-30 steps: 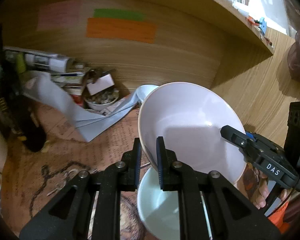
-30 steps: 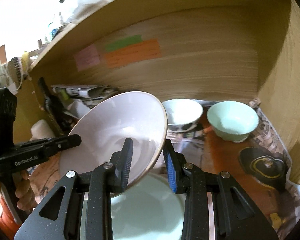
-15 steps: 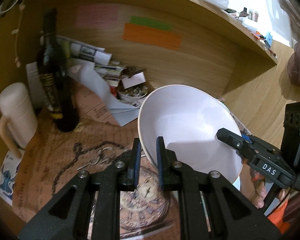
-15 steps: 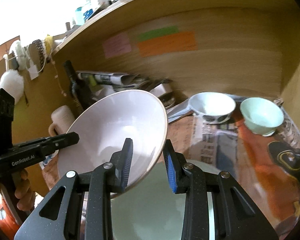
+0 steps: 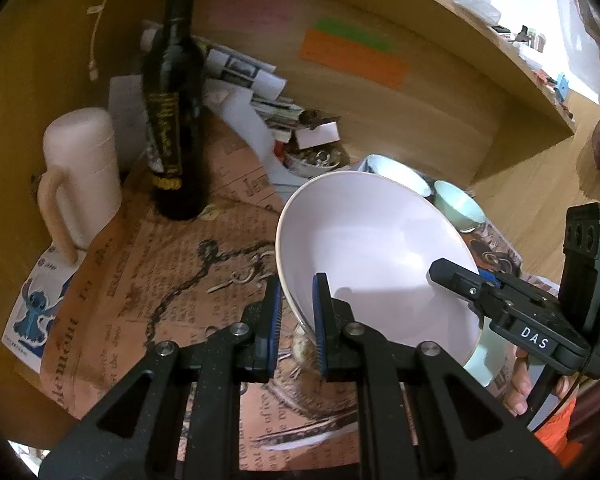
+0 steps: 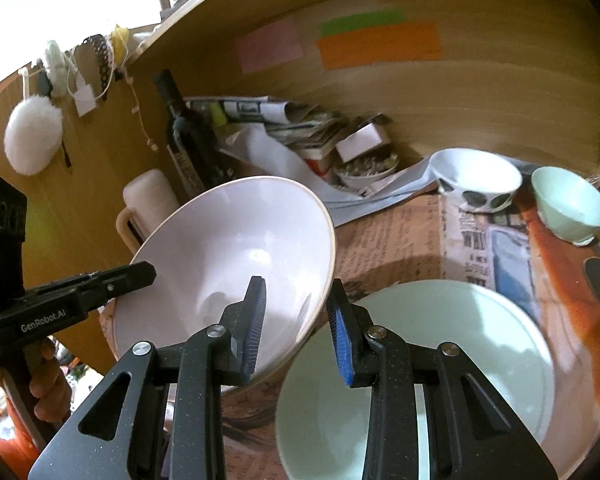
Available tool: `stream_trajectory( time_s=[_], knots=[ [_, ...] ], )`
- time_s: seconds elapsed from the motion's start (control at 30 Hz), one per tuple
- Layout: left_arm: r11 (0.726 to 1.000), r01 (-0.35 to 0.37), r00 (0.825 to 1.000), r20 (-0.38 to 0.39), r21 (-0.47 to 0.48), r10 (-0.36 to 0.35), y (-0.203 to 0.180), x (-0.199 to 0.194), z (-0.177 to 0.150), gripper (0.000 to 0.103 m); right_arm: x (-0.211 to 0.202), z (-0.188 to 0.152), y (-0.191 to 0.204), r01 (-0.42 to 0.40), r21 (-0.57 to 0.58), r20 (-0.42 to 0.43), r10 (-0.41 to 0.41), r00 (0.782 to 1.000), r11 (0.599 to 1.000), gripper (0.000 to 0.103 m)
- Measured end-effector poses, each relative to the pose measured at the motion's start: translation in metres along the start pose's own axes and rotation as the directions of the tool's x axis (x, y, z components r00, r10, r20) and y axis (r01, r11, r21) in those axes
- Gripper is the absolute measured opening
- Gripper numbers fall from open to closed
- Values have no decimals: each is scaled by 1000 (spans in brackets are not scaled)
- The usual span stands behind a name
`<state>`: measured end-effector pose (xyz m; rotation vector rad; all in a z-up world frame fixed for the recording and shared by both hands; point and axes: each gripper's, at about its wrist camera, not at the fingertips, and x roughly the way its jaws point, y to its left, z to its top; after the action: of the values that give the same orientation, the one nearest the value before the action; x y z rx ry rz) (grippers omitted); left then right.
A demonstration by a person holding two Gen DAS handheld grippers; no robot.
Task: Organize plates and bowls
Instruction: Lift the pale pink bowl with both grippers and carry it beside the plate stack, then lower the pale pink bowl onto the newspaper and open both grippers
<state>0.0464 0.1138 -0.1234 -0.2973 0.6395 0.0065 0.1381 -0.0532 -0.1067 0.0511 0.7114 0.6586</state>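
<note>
Both grippers hold one large pale pink bowl tilted above the newspaper-covered shelf. My left gripper is shut on its left rim. My right gripper is shut on its right rim; the bowl also shows in the right wrist view. A pale green plate lies on the shelf below and to the right of the bowl. A white bowl with dark spots and a small pale green bowl stand at the back right.
A dark wine bottle and a cream mug stand at the left. Stacked papers and a small dish of bits lie against the wooden back wall. A wooden shelf board runs overhead.
Both grippers have carried the pink bowl to the left, off the green plate and toward the bottle and mug. The grip on both rims has not changed.
</note>
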Motion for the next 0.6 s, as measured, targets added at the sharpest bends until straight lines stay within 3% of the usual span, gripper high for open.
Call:
stream_trajectory(
  time_s=[0.6],
  knots=[
    [998,-41,998,-53,-57,38,34,6,-21,13,44,-20,19,-15,12,-117,16,993,1000,28]
  ],
)
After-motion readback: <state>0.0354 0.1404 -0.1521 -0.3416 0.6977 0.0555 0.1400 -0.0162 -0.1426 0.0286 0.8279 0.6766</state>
